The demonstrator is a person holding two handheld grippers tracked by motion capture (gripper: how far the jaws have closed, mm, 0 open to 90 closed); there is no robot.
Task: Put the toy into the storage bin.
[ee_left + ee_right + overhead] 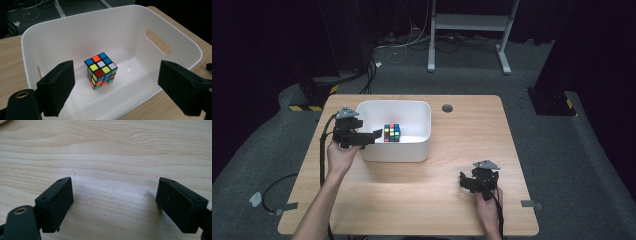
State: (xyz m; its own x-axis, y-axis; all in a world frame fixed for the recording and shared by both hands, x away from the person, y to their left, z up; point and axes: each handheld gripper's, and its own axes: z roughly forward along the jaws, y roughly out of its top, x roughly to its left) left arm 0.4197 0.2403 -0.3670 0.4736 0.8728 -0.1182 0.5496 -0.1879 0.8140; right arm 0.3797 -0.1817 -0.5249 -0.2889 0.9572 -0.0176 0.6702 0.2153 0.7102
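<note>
I have the left gripper (116, 87) at the near-left rim of the white bin (422, 145), its jaws wide and holding nothing; the cube (100, 70) sits on the bin's floor between and beyond them, touching neither. My right gripper (115, 202) rests low over bare table (112, 150) at the near right, well apart from the bin; its jaws are wide too, with nothing between them.

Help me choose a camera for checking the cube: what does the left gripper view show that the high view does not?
Left gripper view alone: the cube's top stickers one by one, and the slot handle in the bin wall. High view alone: the right gripper open low over the table, and the floor around. Both: the cube lying in the white bin, the left gripper open beside it.
</note>
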